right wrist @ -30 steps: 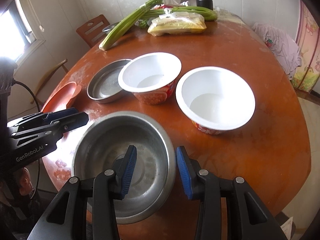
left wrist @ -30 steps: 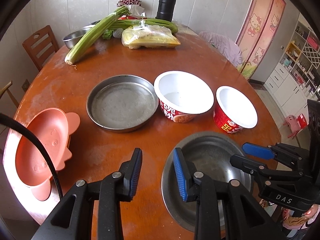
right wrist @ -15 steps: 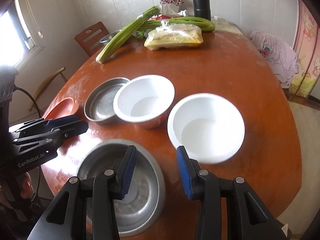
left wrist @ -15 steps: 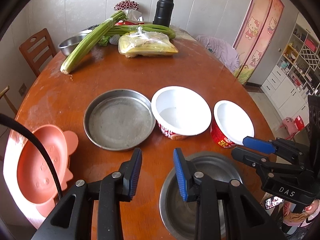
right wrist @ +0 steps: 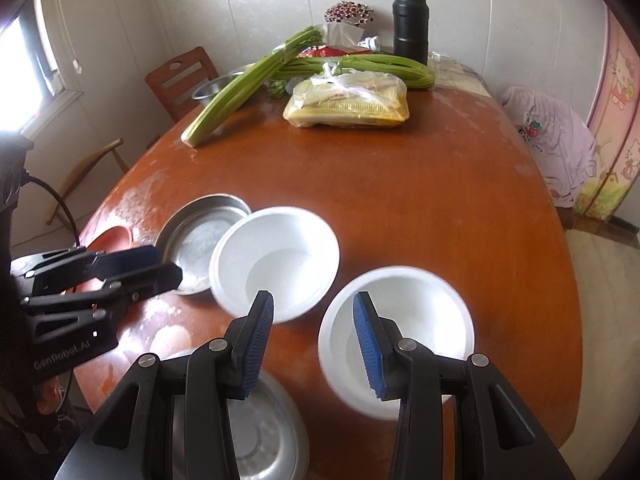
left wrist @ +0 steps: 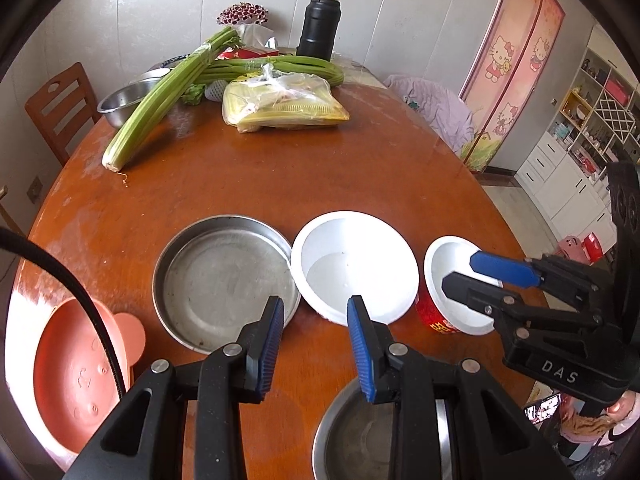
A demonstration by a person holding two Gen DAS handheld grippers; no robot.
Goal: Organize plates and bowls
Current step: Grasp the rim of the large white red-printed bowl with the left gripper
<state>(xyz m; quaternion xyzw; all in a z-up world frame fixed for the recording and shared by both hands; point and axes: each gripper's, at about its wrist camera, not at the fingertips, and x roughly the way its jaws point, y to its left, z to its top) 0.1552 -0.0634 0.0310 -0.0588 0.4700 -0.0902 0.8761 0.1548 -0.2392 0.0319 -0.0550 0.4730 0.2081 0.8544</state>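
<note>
both tongs have drawn back and lifted since a second ago, so the steel bowl [left wrist: 360, 436] that filled the near foreground now sits cut off at 6 o'clock in each wrist view. left tongs [left wrist: 316, 344] stand apart with nothing between the blue pads, hanging over bare worktop [left wrist: 280, 184]. right tongs [right wrist: 312, 344] are likewise apart and empty, above the gap between the two white bowls.

on the round worktop, from the left wrist view: the flat steel pan [left wrist: 224, 280] lies at 11 o'clock of the left tongs, its rim touching or nearly touching the larger white noodle bowl [left wrist: 356, 268] at 1 o'clock. the smaller white bowl with red sides [left wrist: 448, 304] stands just beside that at 3 o'clock, partly behind the right tongs. the orange pig-shaped plate [left wrist: 72, 376] rests at the worktop edge at 9 o'clock, crossed by a black cable.

far across at 12 o'clock lie celery stalks [left wrist: 168, 92], a clear bag of what looks like yellow noodles [left wrist: 284, 104], a black flask [left wrist: 320, 28] and another steel basin [left wrist: 120, 100].
</note>
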